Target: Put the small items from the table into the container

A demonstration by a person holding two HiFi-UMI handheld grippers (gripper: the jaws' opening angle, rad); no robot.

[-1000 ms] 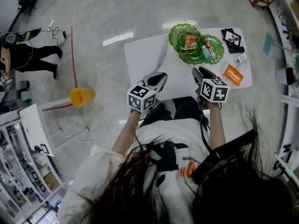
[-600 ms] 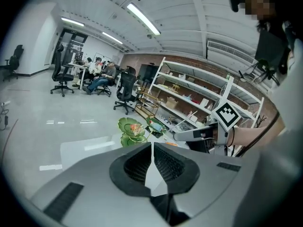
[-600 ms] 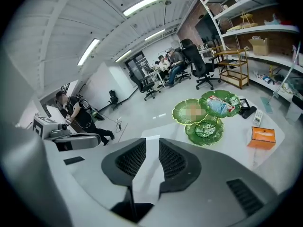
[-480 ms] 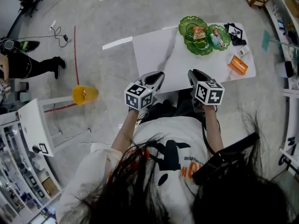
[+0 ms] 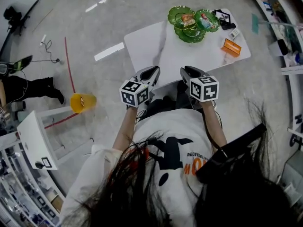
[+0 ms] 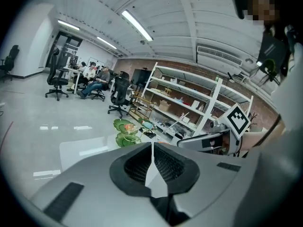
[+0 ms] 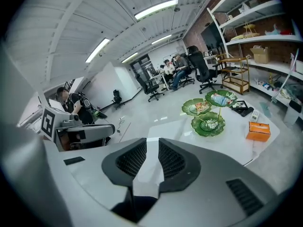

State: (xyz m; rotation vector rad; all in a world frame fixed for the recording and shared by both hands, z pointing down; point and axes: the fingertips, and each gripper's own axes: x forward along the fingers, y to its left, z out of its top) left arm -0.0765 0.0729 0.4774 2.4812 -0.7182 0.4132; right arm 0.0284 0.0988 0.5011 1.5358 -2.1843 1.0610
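One white table (image 5: 147,46), upper centre of the head view. Two hand-held grippers at mid-frame by its near edge, both pointing up-frame towards it: left gripper (image 5: 152,70) with jaws pressed together and empty, right gripper (image 5: 184,70) with jaws a narrow gap apart and nothing between them. At the table's far end, one stand of three green leaf-shaped plates (image 5: 191,33), two carrying one snack packet (image 5: 188,19) each; right of it one orange box (image 5: 230,47) lying flat, long axis upper left to lower right, then one black item (image 5: 222,18) and one small white item (image 5: 234,32).

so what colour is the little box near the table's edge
The box is orange, clearest in the right gripper view.
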